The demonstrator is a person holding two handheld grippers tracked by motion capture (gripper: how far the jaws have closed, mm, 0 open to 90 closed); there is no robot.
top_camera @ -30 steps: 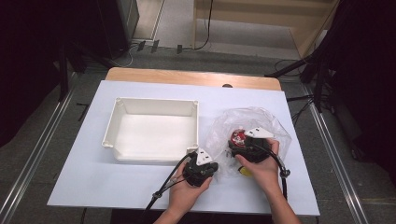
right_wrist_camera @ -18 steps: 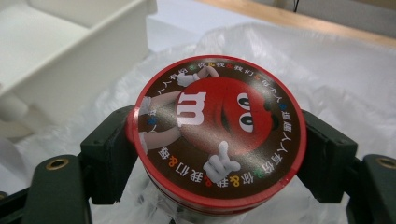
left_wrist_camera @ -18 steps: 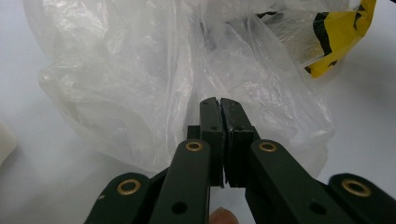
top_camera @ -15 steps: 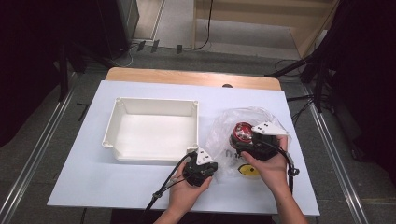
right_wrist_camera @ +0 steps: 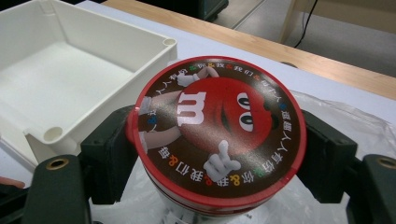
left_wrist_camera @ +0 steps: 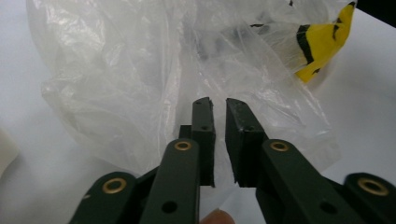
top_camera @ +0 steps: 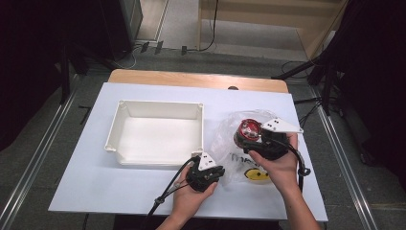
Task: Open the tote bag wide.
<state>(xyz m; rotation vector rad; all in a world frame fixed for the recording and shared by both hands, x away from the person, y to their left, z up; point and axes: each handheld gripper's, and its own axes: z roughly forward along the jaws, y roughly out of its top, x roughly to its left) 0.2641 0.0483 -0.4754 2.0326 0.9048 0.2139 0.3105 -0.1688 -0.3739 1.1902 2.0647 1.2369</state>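
**Candy tub comes out of the bag**

The right gripper (top_camera: 253,136) is clamped on the red candy tub (right_wrist_camera: 217,126) and has lifted it above the plastic bag (left_wrist_camera: 140,70). The left gripper (left_wrist_camera: 218,109), nearly together, pinches the bag down. The white tray (top_camera: 158,136) looks like the next stop.

On the worktop (top_camera: 143,191), a tray (top_camera: 158,110) sits left of centre; a bag (top_camera: 230,139) lies toward the right edge, a tub (top_camera: 248,129) above it.

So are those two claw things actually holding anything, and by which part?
The right gripper clamps the round red-lidded candy tub by its opposite sides, under the lid. The left gripper pinches the clear plastic bag at its edge.
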